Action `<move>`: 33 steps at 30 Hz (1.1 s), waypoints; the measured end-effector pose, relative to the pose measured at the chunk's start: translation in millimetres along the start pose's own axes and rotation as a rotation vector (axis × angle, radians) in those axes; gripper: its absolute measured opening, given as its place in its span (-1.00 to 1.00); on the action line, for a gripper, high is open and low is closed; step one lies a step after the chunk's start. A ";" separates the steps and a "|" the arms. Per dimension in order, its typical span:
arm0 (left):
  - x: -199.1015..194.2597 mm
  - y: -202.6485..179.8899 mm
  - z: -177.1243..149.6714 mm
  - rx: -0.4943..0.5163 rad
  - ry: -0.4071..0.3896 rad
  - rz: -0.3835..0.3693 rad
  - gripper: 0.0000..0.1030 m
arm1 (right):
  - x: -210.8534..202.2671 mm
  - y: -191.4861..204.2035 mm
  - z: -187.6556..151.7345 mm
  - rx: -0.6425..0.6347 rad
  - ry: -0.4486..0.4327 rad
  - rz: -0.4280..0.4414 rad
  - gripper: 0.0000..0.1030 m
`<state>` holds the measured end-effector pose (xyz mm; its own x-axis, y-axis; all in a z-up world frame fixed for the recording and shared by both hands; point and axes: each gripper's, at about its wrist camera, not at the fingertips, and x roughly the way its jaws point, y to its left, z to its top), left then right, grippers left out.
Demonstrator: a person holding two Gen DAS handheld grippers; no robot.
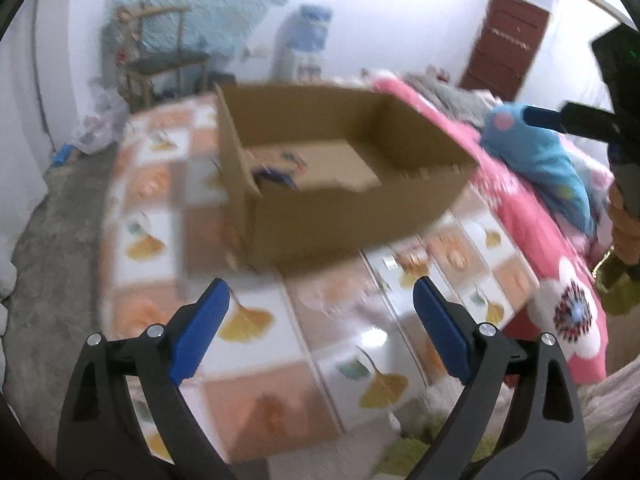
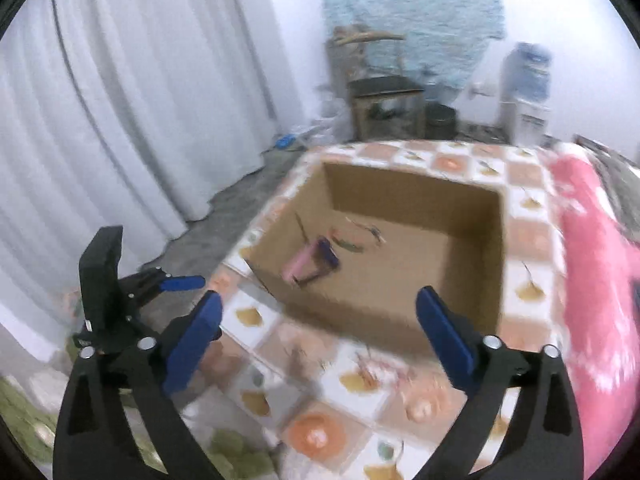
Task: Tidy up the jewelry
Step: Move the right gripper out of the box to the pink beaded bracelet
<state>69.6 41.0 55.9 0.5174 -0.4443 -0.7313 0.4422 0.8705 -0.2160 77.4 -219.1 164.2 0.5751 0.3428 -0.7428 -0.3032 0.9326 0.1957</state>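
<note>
- On the bed with the patterned tile-and-leaf cover (image 2: 532,236), one open cardboard box (image 2: 404,216) sits near the far edge, beside a pink flowered blanket (image 2: 592,264) along the right side.
- Inside the box, toward its left wall, lie a few small things: one pink case (image 2: 298,263), one dark purple-blue piece (image 2: 326,254) touching it, and some thin strands (image 2: 362,236) further in that may be chains or necklaces; motion blur makes an exact count impossible.
- On the cover in front of the box, near the front edge, faint small items (image 2: 368,368) show, possibly jewelry not yet put away; too smeared to number.
- The left gripper (image 1: 322,330) hovers over the cover short of the box, jaws spread wide with nothing between them.
- The right gripper (image 2: 320,338) likewise hangs above the near wall of the box, jaws wide apart and empty.
- Judgement: the task looks partly done. Some pieces already rest in the box; whatever lies on the cover by the front edge would remain to be picked up and placed.
- Counted with confidence: one box, two grippers, one pink case, one dark piece.
- Beyond the bed stand a wooden chair (image 2: 384,108) and a water dispenser (image 2: 526,88).
</note>
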 end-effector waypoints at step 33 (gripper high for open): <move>106.5 -30.6 -25.3 0.047 0.189 0.245 0.87 | 111.4 -78.5 -144.2 0.218 0.226 -0.403 0.88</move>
<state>92.7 -27.6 -31.7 0.4693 -0.1720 -0.8661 0.3568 0.9342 0.0078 55.7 -270.4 -26.3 0.4274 -0.0596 -0.9021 0.0882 0.9958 -0.0241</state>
